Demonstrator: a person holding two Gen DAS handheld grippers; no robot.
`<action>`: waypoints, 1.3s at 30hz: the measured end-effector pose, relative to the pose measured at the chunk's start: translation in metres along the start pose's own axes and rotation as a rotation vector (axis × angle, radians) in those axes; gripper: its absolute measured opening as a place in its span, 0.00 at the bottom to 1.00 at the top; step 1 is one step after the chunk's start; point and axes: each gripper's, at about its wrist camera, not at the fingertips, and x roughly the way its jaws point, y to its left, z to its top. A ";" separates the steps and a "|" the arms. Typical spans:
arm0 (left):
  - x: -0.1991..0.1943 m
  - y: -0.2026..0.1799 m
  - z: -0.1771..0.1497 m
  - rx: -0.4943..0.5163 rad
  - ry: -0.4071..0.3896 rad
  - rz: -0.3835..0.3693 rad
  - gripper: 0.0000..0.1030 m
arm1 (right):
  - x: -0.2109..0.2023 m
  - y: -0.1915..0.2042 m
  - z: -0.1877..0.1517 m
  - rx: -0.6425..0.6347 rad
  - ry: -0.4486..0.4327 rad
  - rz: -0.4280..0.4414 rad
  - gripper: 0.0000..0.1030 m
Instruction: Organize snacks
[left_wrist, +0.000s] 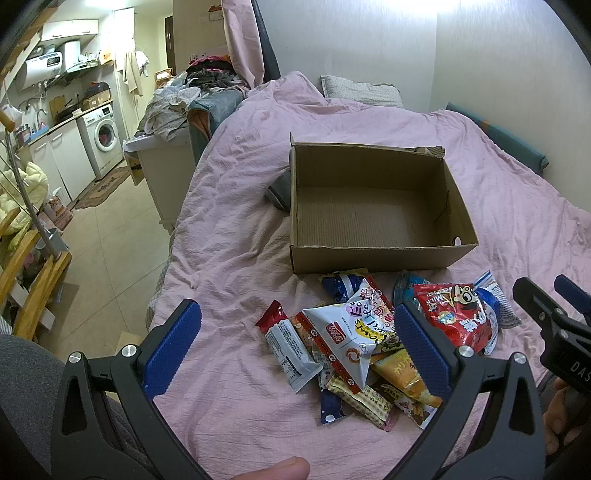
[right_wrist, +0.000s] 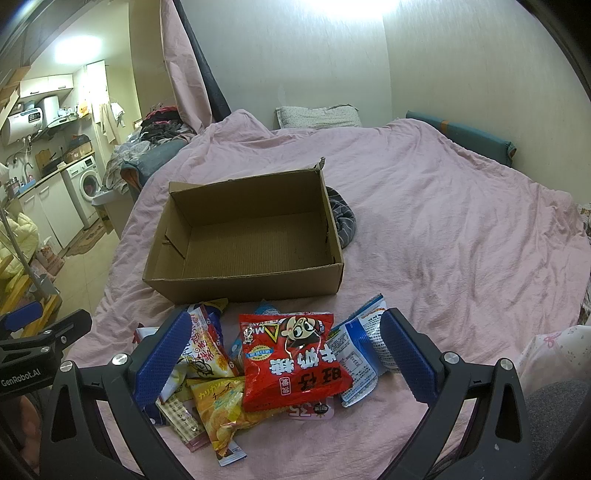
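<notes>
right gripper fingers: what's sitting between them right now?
In the right wrist view, the open right gripper frames a red crinkly snack bag lying on the pink bedsheet, untouched, atop other packets.

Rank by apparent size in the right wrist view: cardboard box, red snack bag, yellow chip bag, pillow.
1. cardboard box
2. red snack bag
3. yellow chip bag and pillow: similar; the bag is partly covered and the pillow far off, so unranked.

The snack pile (right_wrist: 258, 365) hides its bottom packets — only corners show. The box (left_wrist: 373, 206) hides most of a grey cloth (left_wrist: 279, 192).
</notes>
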 end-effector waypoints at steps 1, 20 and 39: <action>0.000 0.000 0.000 0.000 0.000 0.000 1.00 | 0.000 0.000 0.000 0.000 0.000 0.001 1.00; 0.019 0.006 0.011 -0.023 0.125 0.037 1.00 | 0.047 -0.073 0.035 0.309 0.326 0.172 1.00; 0.052 0.023 -0.002 -0.093 0.310 0.053 1.00 | 0.182 -0.005 -0.006 0.031 0.819 0.183 0.83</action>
